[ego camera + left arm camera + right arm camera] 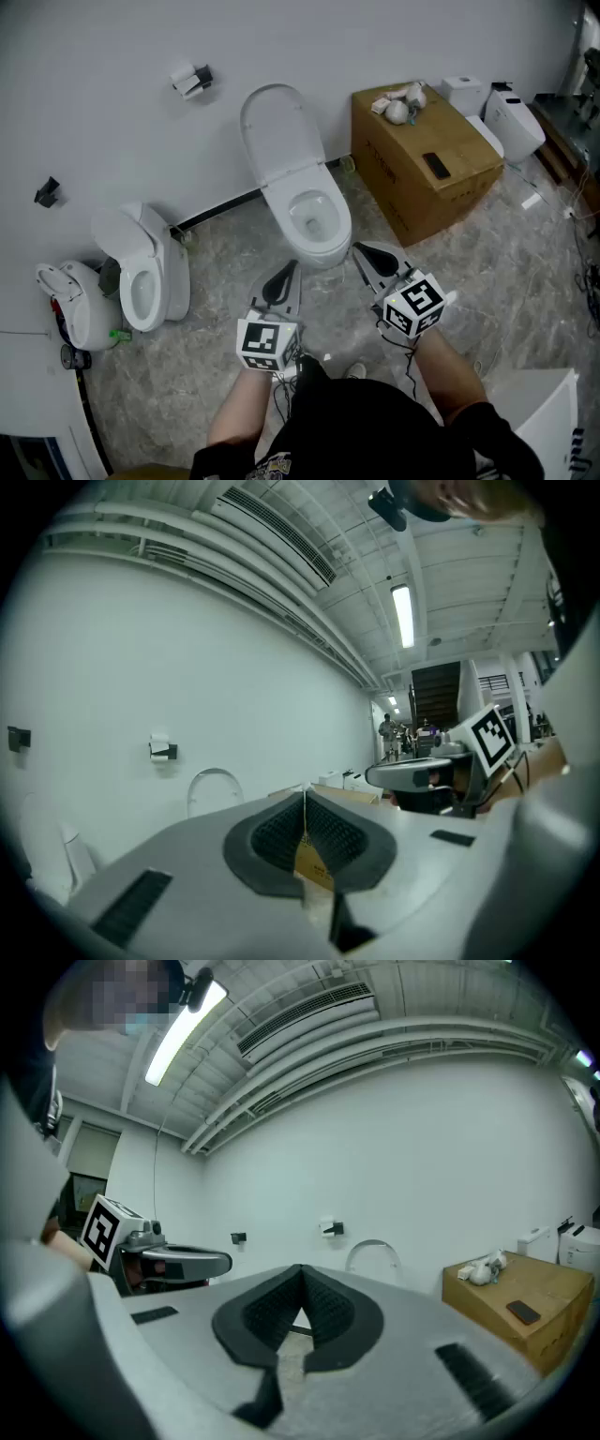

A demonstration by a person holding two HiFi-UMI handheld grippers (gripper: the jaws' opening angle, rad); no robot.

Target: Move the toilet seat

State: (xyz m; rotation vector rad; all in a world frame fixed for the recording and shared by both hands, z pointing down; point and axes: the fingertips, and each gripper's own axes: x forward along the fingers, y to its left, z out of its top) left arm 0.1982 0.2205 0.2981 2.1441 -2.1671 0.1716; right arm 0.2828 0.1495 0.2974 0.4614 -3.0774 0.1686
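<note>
1. Since it is the biggest thing at stake, the middle toilet comes first. It stands on the marbled floor against the white wall, straight ahead of the person. A smaller toilet sits to its left and a cardboard box to its right.
2. The toilet seat is hinged at the back of that bowl. Its raised oval panel leans upright against the wall. Whether a separate ring lies flat on the bowl's rim cannot be told from above.
3. By its look the seat is stiff moulded plastic: fairly light, smooth and likely slippery under the pads. It should swing only about its hinge. The best hold is probably the free top edge, farthest from the hinge, pinched across its thin lip. It should be lowered under control, since a dropped seat could slam and crack.
4. The left gripper hovers just short of the bowl's front and points towards it. Its jaws are pressed together with nothing between them, as the left gripper view confirms.
5. The right gripper hangs beside it, near the bowl's right flank without touching. Its jaws are likewise together and empty, as the right gripper view shows.
6. A toilet-roll holder is fixed to the wall left of the raised panel, well clear of the work.
</note>
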